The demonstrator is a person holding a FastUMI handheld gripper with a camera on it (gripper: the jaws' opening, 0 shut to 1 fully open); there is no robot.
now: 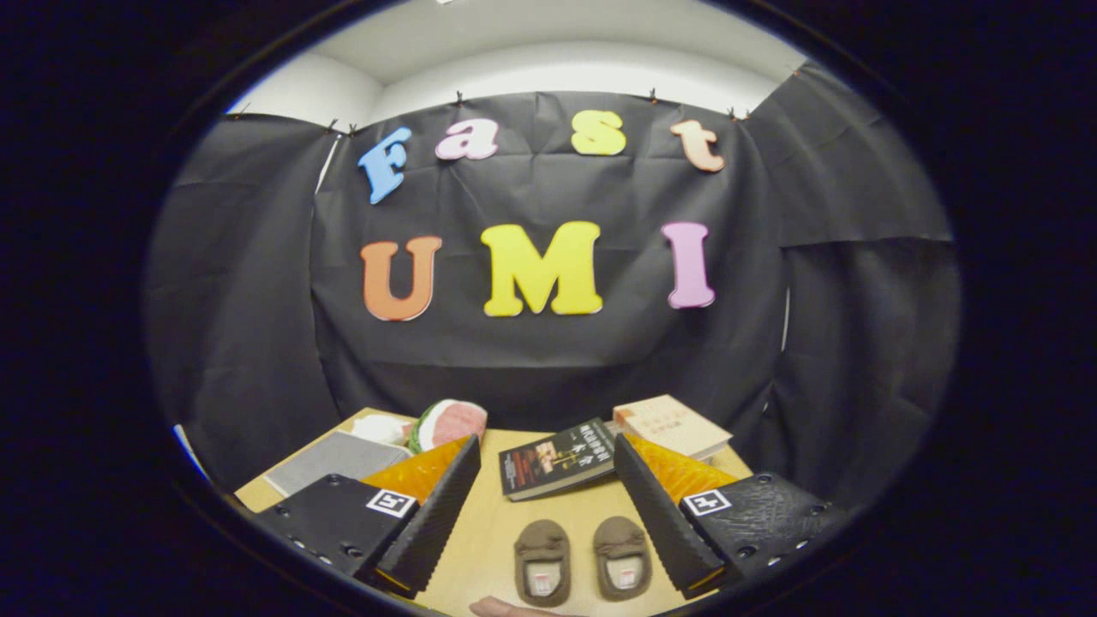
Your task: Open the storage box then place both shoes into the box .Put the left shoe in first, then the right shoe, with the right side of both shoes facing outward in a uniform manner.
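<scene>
Nearest of all, a bit of a person's hand (506, 608) pokes in at the front edge of the wooden surface (484, 531). The gripper (548, 548) hangs above that surface with its jaws spread wide and released, holding nothing. Between the two fingers (433, 514), down on the surface, sit the two small brown shoes (583, 561) side by side, close together but apart, their openings showing pale insoles. Which is the left shoe and which the right I cannot tell from here.

Just beyond the shoes lies a dark-covered book (559, 458), and beyond the right-hand finger a pale book (673, 424). Past the left-hand finger there is a flat grey item (330, 458) and a rounded pink, white and green thing (450, 422) that I cannot identify.

I cannot pick out a storage box with any certainty. Judging by this, the task looks barely begun: both shoes are untouched, so opening the box and loading left then right all remain.
</scene>
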